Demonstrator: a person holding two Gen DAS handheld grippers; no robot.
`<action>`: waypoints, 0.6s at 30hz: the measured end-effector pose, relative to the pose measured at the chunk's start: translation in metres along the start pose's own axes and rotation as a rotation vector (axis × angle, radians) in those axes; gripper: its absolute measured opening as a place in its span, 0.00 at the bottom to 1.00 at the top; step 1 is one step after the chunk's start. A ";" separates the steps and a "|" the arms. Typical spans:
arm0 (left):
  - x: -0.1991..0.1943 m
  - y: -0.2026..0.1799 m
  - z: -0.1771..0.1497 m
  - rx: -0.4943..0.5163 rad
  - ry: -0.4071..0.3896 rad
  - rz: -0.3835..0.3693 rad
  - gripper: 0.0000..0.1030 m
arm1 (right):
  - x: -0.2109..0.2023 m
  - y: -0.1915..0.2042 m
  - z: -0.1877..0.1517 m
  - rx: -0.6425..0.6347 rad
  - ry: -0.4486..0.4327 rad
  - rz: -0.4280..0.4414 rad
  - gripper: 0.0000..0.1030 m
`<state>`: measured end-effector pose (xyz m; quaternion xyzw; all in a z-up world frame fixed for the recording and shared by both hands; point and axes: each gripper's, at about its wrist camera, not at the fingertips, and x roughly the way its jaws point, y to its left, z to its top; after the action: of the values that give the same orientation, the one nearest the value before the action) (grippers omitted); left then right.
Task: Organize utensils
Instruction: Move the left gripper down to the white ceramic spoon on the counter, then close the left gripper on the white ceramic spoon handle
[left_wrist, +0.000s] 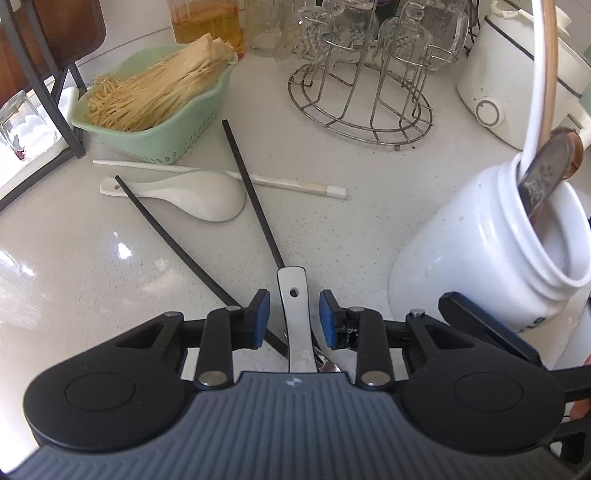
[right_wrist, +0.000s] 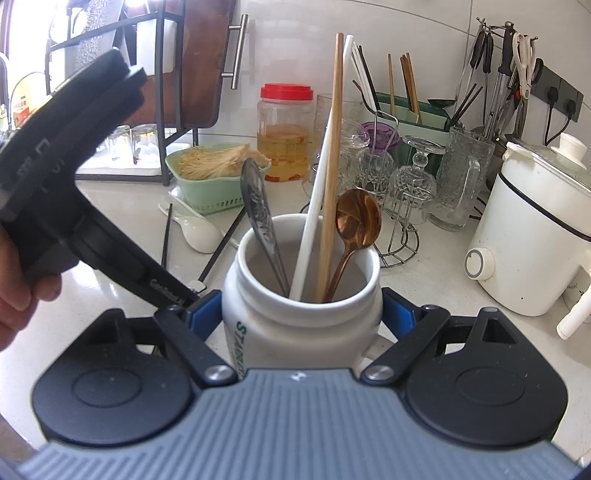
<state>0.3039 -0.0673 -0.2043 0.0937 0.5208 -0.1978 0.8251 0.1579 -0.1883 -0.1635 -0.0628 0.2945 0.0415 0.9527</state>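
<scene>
White jar (right_wrist: 301, 325), side facing right wrist camera: green vertical lettering, readable start "STARBU", rest cut off by right gripper (right_wrist: 301, 317) body. Same jar in left wrist view (left_wrist: 491, 251): dark marks near base, too small to read.

Left gripper (right_wrist: 166, 286), black finger arm: pale printed word, first letters roughly "Gen", remainder blurred.

Yellow package (right_wrist: 23, 105) at far left behind rack: red label with characters, illegible.
</scene>
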 end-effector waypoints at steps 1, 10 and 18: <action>0.001 0.000 0.000 0.003 0.003 0.004 0.21 | 0.000 0.000 0.000 -0.001 0.000 0.000 0.89; -0.009 -0.001 0.002 -0.004 -0.017 0.012 0.18 | -0.001 -0.001 0.000 -0.004 0.001 0.004 0.89; -0.036 0.002 0.001 -0.033 -0.066 0.007 0.18 | 0.000 -0.001 0.000 -0.005 0.001 0.006 0.89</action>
<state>0.2919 -0.0582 -0.1715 0.0753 0.4960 -0.1892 0.8441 0.1580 -0.1894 -0.1630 -0.0645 0.2950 0.0452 0.9523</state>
